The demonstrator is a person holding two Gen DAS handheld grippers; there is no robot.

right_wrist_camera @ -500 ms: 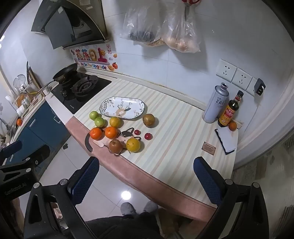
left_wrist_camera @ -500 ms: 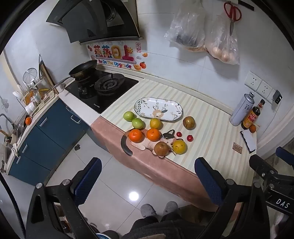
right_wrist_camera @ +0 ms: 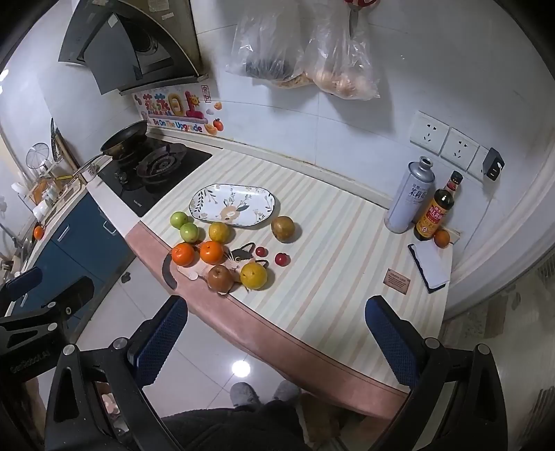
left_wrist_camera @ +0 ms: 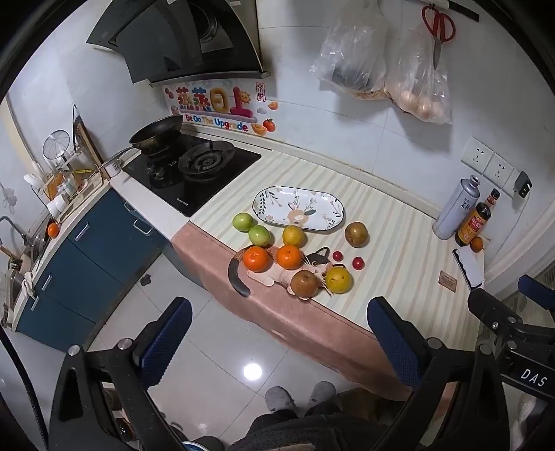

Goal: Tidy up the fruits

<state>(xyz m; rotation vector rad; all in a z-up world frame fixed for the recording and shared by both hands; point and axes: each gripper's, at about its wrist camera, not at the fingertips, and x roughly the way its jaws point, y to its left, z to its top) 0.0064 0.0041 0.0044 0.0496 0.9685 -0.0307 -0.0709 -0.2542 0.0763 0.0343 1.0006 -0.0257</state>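
Here both grippers hang above the floor short of the bench (left_wrist_camera: 399, 222), jaws spread wide and holding nothing: the left gripper (left_wrist_camera: 279, 341) and the right gripper (right_wrist_camera: 276, 338).

Going left to right on the striped bench, two green fruits (left_wrist_camera: 242, 222) lie by the near-left end of the plate (left_wrist_camera: 298, 194), then two oranges (left_wrist_camera: 256, 258) at the bench edge on a cat-shaped mat (left_wrist_camera: 314, 263). A yellow fruit (left_wrist_camera: 293, 236) sits just beside the plate's near rim. A brown fruit (left_wrist_camera: 304, 283) and a second yellow one (left_wrist_camera: 338, 280) touch each other on the mat. Two small red fruits (left_wrist_camera: 357, 263) lie apart from them, and another brown fruit (left_wrist_camera: 356, 234) stands near the plate's right end. The plate holds no fruit.

Only the left view takes in the red scissors (left_wrist_camera: 437, 24) whole; the right view cuts them at the top. The right view shows the can (right_wrist_camera: 409, 201), bottle (right_wrist_camera: 435, 215) and a small orange (right_wrist_camera: 441, 238) more clearly, and a notebook (right_wrist_camera: 430, 265), perhaps, beside them.
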